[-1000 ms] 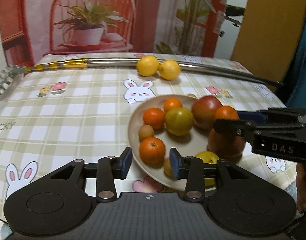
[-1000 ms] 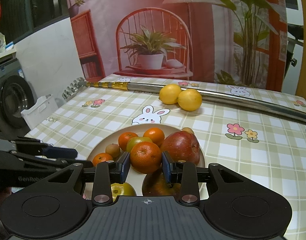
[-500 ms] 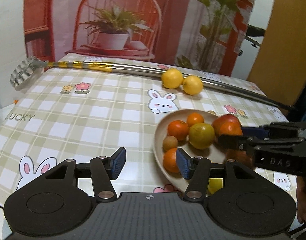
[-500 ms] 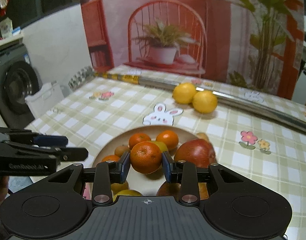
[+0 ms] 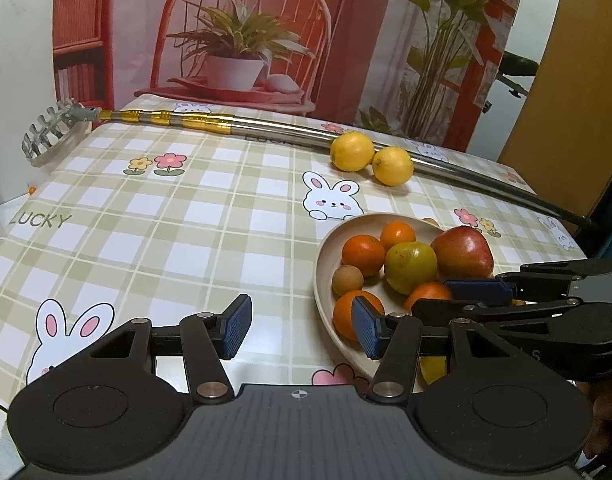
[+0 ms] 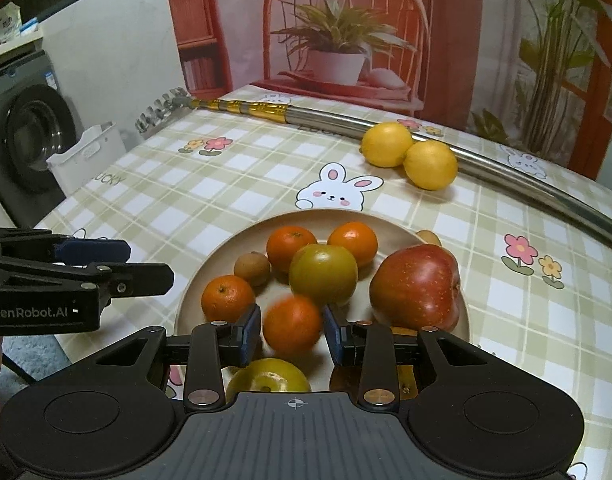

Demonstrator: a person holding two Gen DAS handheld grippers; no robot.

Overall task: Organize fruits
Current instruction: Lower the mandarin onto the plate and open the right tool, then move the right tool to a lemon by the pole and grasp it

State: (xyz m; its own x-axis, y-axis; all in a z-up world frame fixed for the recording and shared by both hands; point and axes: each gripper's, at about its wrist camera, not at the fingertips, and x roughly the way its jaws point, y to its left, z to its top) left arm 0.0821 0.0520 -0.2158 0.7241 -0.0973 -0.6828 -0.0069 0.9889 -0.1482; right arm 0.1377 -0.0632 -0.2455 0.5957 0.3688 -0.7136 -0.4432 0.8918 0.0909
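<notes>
A beige plate point(image 6: 210, 264) point(image 5: 325, 248) holds several oranges, a green-yellow fruit point(image 6: 323, 274), a red apple point(image 6: 415, 284) and a small brown fruit point(image 6: 252, 266). My right gripper point(image 6: 292, 332) hovers low over the plate's near side, open. An orange point(image 6: 292, 324), blurred, sits loose between its pads with thin gaps either side. My left gripper point(image 5: 302, 322) is open wide and holds nothing. It hangs over the tablecloth left of the plate, its right fingertip above the rim. Two lemons point(image 6: 387, 144) point(image 6: 429, 164) lie on the cloth beyond the plate.
A long metal pole point(image 6: 325, 118) with a claw head lies across the table's far side, touching the lemons. The checked tablecloth point(image 5: 166, 232) stretches left of the plate. A washing machine point(image 6: 30, 140) and a white basket point(image 6: 86, 156) stand off the table's left edge.
The right gripper carried the orange down toward the plate and let go; the orange now moves free between the pads. The left gripper drew back leftward off the plate.
</notes>
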